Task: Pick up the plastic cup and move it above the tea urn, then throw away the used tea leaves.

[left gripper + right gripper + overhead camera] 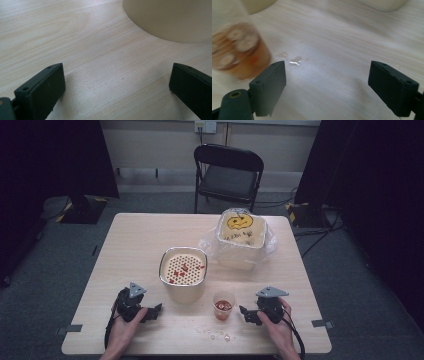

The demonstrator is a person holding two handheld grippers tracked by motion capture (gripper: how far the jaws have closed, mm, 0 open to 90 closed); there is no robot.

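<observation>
Beyond my working spot I see a black folding chair (228,172) behind the wooden table (135,240), a plastic-wrapped container with a yellow pumpkin face (241,235) at the far right of the tabletop, and small wet splashes (216,335) near the front edge.

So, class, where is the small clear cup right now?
In the high view the small clear cup stands near the table's front edge, just before the perforated-lid container, beside the right gripper.

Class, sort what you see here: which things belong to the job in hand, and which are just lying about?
In the job: small plastic cup of reddish drink; beige perforated-lid container; left gripper; right gripper, both open.
Lying about: pumpkin-face tub in clear plastic; folding chair; droplets.
</observation>
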